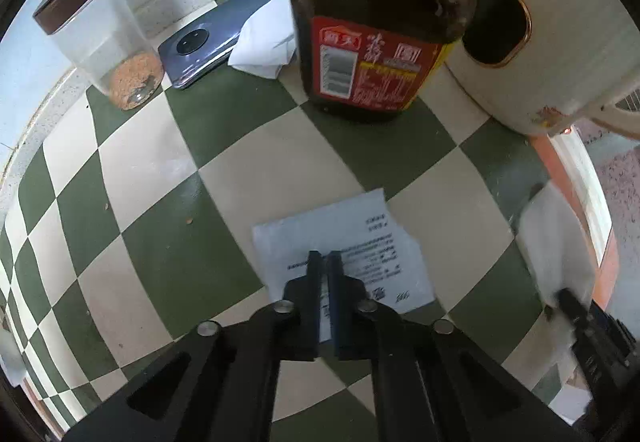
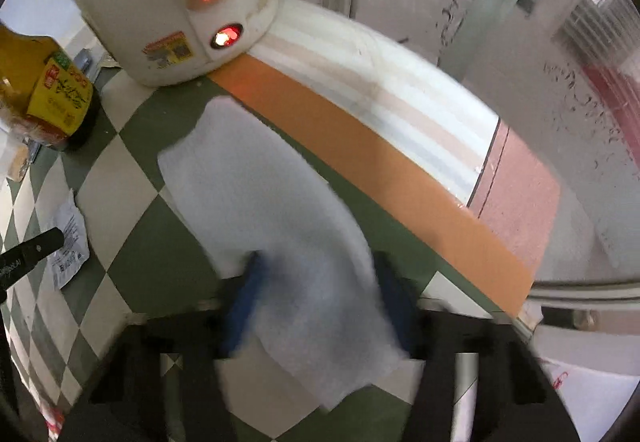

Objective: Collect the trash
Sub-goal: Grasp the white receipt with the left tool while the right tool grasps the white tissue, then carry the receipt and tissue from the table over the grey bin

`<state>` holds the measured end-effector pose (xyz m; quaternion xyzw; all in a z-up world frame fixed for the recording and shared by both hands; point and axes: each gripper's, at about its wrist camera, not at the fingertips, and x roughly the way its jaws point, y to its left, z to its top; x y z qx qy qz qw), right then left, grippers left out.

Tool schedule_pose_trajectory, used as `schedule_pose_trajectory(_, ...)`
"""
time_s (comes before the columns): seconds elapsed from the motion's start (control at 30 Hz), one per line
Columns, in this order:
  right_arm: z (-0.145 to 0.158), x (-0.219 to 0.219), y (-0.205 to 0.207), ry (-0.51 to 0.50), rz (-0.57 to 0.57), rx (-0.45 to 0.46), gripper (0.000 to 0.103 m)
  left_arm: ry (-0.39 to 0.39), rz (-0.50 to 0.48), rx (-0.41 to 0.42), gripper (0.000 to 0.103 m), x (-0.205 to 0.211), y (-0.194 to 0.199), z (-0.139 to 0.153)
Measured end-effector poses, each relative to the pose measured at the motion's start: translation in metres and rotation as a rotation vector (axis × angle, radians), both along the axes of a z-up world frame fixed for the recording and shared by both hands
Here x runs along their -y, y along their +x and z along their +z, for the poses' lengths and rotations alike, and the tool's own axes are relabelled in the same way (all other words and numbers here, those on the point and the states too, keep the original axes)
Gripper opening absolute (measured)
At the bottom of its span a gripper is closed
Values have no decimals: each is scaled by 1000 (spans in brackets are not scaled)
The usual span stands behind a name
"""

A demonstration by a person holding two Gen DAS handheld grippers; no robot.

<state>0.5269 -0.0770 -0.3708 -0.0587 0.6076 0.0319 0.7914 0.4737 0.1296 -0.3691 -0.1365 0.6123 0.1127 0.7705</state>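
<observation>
The checked green-and-cream worktop (image 1: 168, 170) spreads wide ahead of the left claw (image 1: 325, 262), with open squares to its left and only a few crumbs there. Ahead and to its right the pale cooker (image 1: 560, 54) blocks the far side, and right in front stands the dark sauce bottle (image 1: 380, 42) with its red label. Further ahead to the left sit a clear jar (image 1: 108, 42) with a brown lid, a grey phone (image 1: 200, 50) lying flat and a crumpled white tissue (image 1: 268, 38) against the speckled back edge. Over at the right claw (image 2: 320, 306), the worktop's orange edge (image 2: 360, 162) runs just to its right, with the window frame beyond, so there is little room on that side; the cooker's base with its red lamp (image 2: 226, 36) is ahead.

Both claws point steeply down at the worktop. The left claw is clenched, its blue fingers (image 1: 314, 282) together over the printed paper slip (image 1: 360, 238), which lies flat beneath them; whether it is pinched I cannot tell. The right claw's fingers (image 2: 244, 306) stand apart on either side of a white sheet of tissue (image 2: 260, 202); it is blurred, so grip or no grip I cannot tell
</observation>
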Motion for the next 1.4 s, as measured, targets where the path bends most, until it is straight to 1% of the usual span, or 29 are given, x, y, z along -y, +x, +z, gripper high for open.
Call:
schedule_pose_trajectory(0.03, 0, 0, -1, 4, 2, -4, 5, 6, -4, -1, 0, 0, -3, 0)
schedule_pose_trajectory(0.13, 4, 7, -6, 60, -18, -9, 5, 14, 0, 9, 0, 2, -16, 5)
schedule_pose_trajectory(0.23, 15, 24, -17, 123, -42, 9, 5, 11, 9, 49, 0, 6, -30, 19)
schedule_pose_trajectory(0.3, 27, 36, -23, 157, -58, 26, 5, -27, 17, 85, 0, 2, -36, 28)
schedule_pose_trajectory(0.33, 31, 41, -25, 171, -68, 30, 5, -73, 40, 110, 1, -2, -40, 30)
schedule_pose_trajectory(0.37, 33, 46, -27, 182, -80, 31, 5, -106, 53, 117, 3, -6, -40, 28)
schedule_pose_trajectory(0.4, 32, 52, -28, 189, -93, 29, 5, -159, 60, 92, 4, -11, -34, 18)
schedule_pose_trajectory(0.47, 30, 59, -29, 192, -116, 24, 5, -218, 68, 27, 12, -15, -27, -3)
schedule_pose_trajectory(0.5, 28, 64, -27, 190, -128, 20, 5, -235, 74, 55, 15, -17, -24, -4)
schedule_pose_trajectory(0.53, 26, 69, -27, 188, -139, 16, 5, -231, 72, 72, 39, -13, -26, 2)
schedule_pose_trajectory(0.57, 25, 71, -27, 188, -147, 14, 5, -253, 61, 83, 59, -12, -24, 3)
schedule_pose_trajectory(0.6, 23, 75, -28, 189, -158, 11, 5, -260, 60, 84, 65, -12, -23, 3)
schedule_pose_trajectory(0.63, 21, 78, -29, 191, -168, 6, 5, -247, 59, 85, 68, -10, -21, 5)
schedule_pose_trajectory(0.67, 19, 76, -30, 191, -174, 2, 5, -219, 52, 80, 68, -7, -18, 6)
schedule_pose_trajectory(0.7, 17, 79, -30, 190, -180, -3, 5, -160, 23, 67, 68, -3, -11, 7)
schedule_pose_trajectory(0.77, 14, 81, -31, 185, -187, -8, 5, -66, -10, 50, 66, 6, -4, 8)
schedule_pose_trajectory(0.8, 13, 81, -31, 181, -188, -8, 5, -15, -25, 40, 63, 10, -1, 9)
schedule_pose_trajectory(0.83, 10, 78, -30, 178, -182, -4, 5, 46, -44, 35, 51, 15, 0, 11)
schedule_pose_trajectory(0.87, 9, 78, -29, 173, -183, -3, 5, 55, -64, 54, 19, 19, 2, 14)
schedule_pose_trajectory(0.9, 8, 78, -29, 173, -186, -2, 5, 60, -77, 57, 0, 19, 2, 19)
schedule_pose_trajectory(1.03, 11, 80, -31, 187, -197, 7, 5, 26, -63, 48, 0, 10, -5, 27)
schedule_pose_trajectory(1.07, 13, 82, -33, 194, -198, 12, 5, 19, -61, 53, 0, 4, -7, 28)
schedule_pose_trajectory(1.17, 20, 87, -36, 207, -207, 24, 5, -4, -47, 93, 0, -6, -26, 48)
schedule_pose_trajectory(1.23, 23, 92, -37, 217, -216, 29, 5, -51, -19, 122, 0, -20, -40, 59)
schedule_pose_trajectory(1.27, 25, 95, -38, 220, -222, 33, 5, -87, 5, 122, 2, -29, -46, 58)
schedule_pose_trajectory(1.3, 27, 97, -38, 222, -227, 35, 5, -119, 14, 99, 3, -42, -45, 52)
schedule_pose_trajectory(1.33, 27, 99, -39, 228, -235, 35, 5, -147, 24, 61, 8, -48, -46, 42)
schedule_pose_trajectory(1.37, 27, 101, -39, 236, -243, 34, 5, -180, 41, 41, 13, -54, -48, 34)
schedule_pose_trajectory(1.4, 28, 103, -39, 244, -249, 33, 5, -197, 57, 99, 25, -61, -53, 34)
